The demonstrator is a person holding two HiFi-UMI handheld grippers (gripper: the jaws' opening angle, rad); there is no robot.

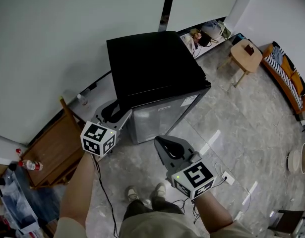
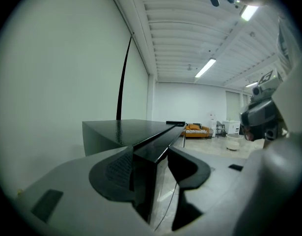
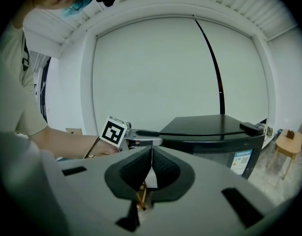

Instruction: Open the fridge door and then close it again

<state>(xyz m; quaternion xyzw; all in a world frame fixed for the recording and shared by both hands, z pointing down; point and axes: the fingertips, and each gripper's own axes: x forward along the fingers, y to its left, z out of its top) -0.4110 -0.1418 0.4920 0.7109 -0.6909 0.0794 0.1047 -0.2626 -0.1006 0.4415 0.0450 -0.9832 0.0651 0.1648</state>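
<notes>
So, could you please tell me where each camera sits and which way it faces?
Head view: on the head, steeply down; fridge, left gripper, right gripper, forearms, shoes.
Left gripper view: on that gripper, along open jaws straddling the fridge's front corner.
Right gripper view: along its shut jaws toward the fridge; left forearm shows.
Shared: all three show the fridge.
</notes>
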